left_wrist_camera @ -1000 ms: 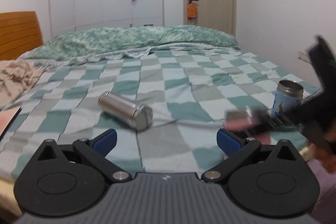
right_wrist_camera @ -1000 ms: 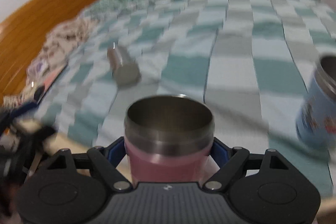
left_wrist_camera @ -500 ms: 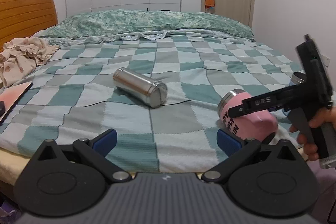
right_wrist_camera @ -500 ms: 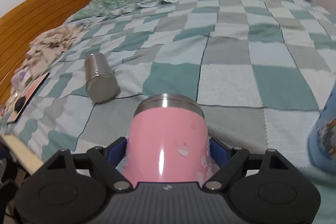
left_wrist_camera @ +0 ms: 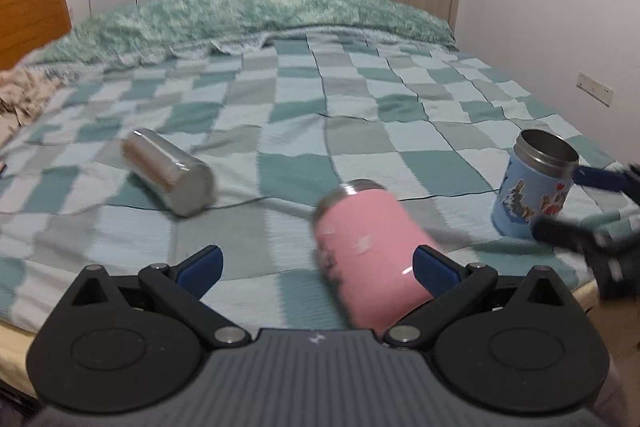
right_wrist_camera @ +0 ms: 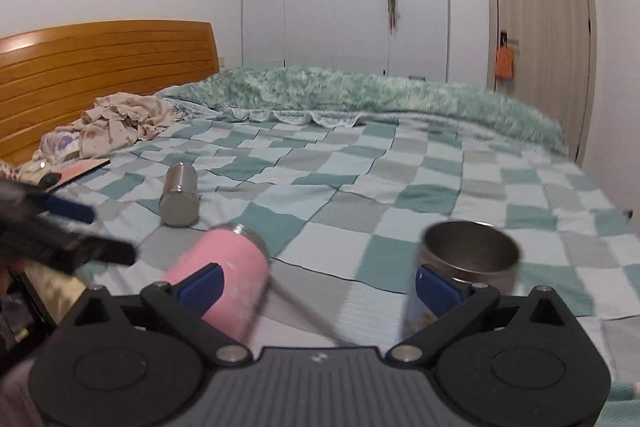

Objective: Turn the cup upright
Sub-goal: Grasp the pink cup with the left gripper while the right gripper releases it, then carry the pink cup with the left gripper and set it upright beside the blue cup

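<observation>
A pink cup (left_wrist_camera: 368, 251) lies on its side near the front edge of the checked bed, its steel rim pointing away; it also shows in the right wrist view (right_wrist_camera: 228, 279). A steel cup (left_wrist_camera: 170, 173) lies on its side to its left, also in the right wrist view (right_wrist_camera: 180, 195). A blue picture cup (left_wrist_camera: 532, 187) stands upright at the right, also in the right wrist view (right_wrist_camera: 464, 267). My left gripper (left_wrist_camera: 316, 267) is open and empty, the pink cup just ahead by its right finger. My right gripper (right_wrist_camera: 318, 285) is open and empty between the pink and blue cups.
The checked blanket (right_wrist_camera: 360, 187) covers the bed. A wooden headboard (right_wrist_camera: 100, 67), crumpled clothes (right_wrist_camera: 120, 123) and a flat pink item (right_wrist_camera: 80, 169) lie at the left. Wardrobe and door stand behind. The bed's front edge (left_wrist_camera: 16, 331) is close below.
My right gripper has let go of the pink cup, which now lies on its side on the bed. The right gripper has drawn back and opened. The left gripper moved nearer the pink cup.
</observation>
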Demonstrator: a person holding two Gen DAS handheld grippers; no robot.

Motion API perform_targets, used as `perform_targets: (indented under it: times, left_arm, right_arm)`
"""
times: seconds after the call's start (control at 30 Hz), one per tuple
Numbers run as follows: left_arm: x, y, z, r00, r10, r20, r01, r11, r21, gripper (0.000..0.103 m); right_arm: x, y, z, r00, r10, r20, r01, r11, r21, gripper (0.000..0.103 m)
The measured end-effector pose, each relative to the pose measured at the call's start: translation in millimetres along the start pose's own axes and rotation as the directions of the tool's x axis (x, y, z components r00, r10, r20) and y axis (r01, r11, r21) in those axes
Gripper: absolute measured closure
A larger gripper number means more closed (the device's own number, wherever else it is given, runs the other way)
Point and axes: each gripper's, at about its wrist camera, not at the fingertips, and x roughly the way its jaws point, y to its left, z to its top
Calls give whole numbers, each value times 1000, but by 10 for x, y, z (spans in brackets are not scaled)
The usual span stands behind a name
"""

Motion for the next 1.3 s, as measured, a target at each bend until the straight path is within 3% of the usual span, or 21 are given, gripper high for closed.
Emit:
perform_targets:
  times: [0.33,0.57,0.6,0.67,0.7,0.97,1.17,1.3]
  left_arm:
    - [579,-368,269,989,74,-128,-82,995,-62,0]
    - [1112,-359,370,947,97,-306,-140,983,-120,0]
    - [1168,-353,365,940,97,-328,-146,981,-128,2]
    - [1262,-326,338,929,62,-365,-131,978,-165,14]
    - [1284,-325,324,925,53,-375,-129,975,-180,14]
    - [1010,-471,256,960,87,-268,-129,981,-143,15]
    - [673,-512,157,988,90,-127,-109,984,-144,16]
    - [465,-552,83,995,93,-27,-96,987,-132,17]
  right_arm:
    - [-82,-398,-328,999,-2,33,3,1000,-22,1]
    - [-39,-571,-446,999,23,37,-23,1000,5,1]
    - [-30,-586,-456,999,25,39,-25,1000,7,1]
    - [-14,-600,-479,999,30,40,-31,999,10,1]
    - [-3,-587,-481,999,33,41,-34,999,10,1]
    - [28,-495,-540,998,50,45,-51,999,3,1]
    - [22,-463,-619,998,48,50,-50,998,43,1]
    - [-8,-421,-703,997,41,58,-44,998,54,1]
